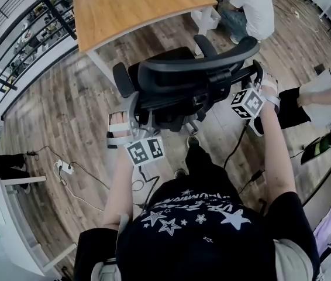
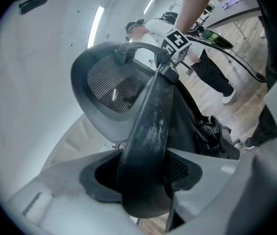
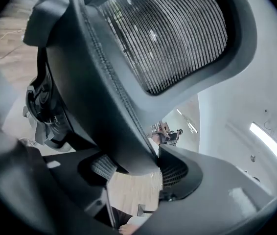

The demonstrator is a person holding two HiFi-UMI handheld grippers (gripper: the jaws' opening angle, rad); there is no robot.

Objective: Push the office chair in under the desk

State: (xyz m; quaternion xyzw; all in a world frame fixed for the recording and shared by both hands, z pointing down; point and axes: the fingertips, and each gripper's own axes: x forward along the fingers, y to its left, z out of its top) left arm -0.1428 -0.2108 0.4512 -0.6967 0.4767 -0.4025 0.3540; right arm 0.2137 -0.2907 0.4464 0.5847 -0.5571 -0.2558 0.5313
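Progress, judged: hold taken, push in hand; office chair [image 1: 183, 86] not yet under desk [image 1: 130, 7], roll-in left.
Left gripper [image 2: 143, 175]: jaws part-open, clamped on backrest frame [image 2: 148, 121].
Right gripper [image 3: 133, 168]: same, on frame's other edge.
Chair on wood floor [image 1: 54, 110], seat toward desk, just short of it.
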